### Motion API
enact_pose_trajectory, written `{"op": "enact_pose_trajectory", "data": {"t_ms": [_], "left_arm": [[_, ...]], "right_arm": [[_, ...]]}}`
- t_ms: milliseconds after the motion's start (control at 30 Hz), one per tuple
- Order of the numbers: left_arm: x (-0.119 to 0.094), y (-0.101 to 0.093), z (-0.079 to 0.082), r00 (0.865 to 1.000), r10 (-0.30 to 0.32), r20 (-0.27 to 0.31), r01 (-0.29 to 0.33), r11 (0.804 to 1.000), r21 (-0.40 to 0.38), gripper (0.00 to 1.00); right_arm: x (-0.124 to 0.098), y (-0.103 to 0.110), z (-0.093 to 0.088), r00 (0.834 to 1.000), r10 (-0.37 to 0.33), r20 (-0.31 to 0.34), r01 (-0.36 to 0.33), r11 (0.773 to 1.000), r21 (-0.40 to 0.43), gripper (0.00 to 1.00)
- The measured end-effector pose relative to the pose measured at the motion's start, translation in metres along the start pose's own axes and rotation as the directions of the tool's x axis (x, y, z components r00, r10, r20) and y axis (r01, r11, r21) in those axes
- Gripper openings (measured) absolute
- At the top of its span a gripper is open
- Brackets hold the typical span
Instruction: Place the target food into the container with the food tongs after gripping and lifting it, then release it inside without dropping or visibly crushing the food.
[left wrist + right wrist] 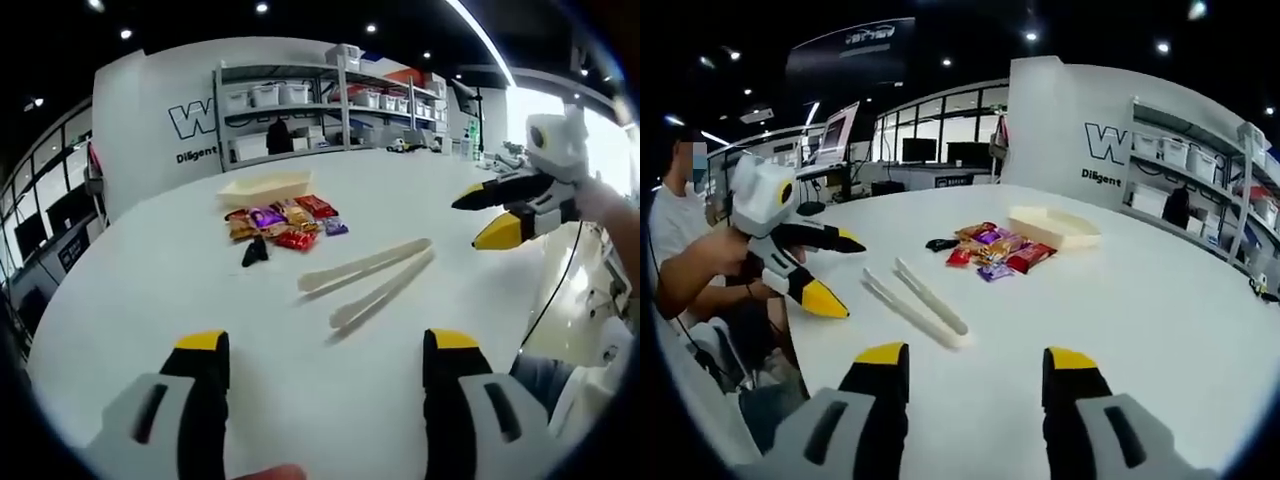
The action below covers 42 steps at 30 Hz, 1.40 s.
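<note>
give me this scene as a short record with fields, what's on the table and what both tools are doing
surface: white table
tongs: pale food tongs, lying flat, untouched
food: pile of wrapped snacks, beside a small black item
container: cream tray behind the snacks, nothing seen inside
left tool: open, above the table edge, holding nothing
right tool: open, holding nothing
task state: tongs not yet picked up
</note>
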State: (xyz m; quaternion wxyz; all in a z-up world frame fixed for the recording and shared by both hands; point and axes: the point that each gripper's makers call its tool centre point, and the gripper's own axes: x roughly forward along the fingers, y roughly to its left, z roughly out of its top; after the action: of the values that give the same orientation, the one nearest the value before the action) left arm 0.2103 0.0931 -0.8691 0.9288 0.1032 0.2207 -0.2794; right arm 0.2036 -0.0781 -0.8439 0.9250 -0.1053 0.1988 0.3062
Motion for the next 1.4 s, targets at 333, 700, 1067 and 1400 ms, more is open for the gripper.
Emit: {"op": "enact_pose_trajectory", "data": {"t_ms": [333,700,1067,1400], "left_arm": [[-0.001,0.000,0.004,1.000,-0.007,0.016,0.007,1.000,0.006,0.76],[0.001,-0.021,0.018,0.989,-0.133,0.066,0.123,0.983,0.138,0.51],[0.009,-0.022,0.018,0.969,-0.229,0.088,0.225,0.973,0.059,0.24],[0.015,-0.022,0.014,0.962,-0.266,0.064,0.258,0.960,0.112,0.18]], "right_arm": [[0.013,0.014,0.003,0.998,0.060,0.009,-0.060,0.998,0.023,0.49],[0.017,0.022,0.009,0.997,0.081,0.018,-0.082,0.996,0.043,0.49],[0.016,0.023,0.007,0.997,0.071,0.002,-0.071,0.997,0.018,0.48],[0.016,0.024,0.003,0.998,0.067,-0.007,-0.067,0.998,0.021,0.48]]}}
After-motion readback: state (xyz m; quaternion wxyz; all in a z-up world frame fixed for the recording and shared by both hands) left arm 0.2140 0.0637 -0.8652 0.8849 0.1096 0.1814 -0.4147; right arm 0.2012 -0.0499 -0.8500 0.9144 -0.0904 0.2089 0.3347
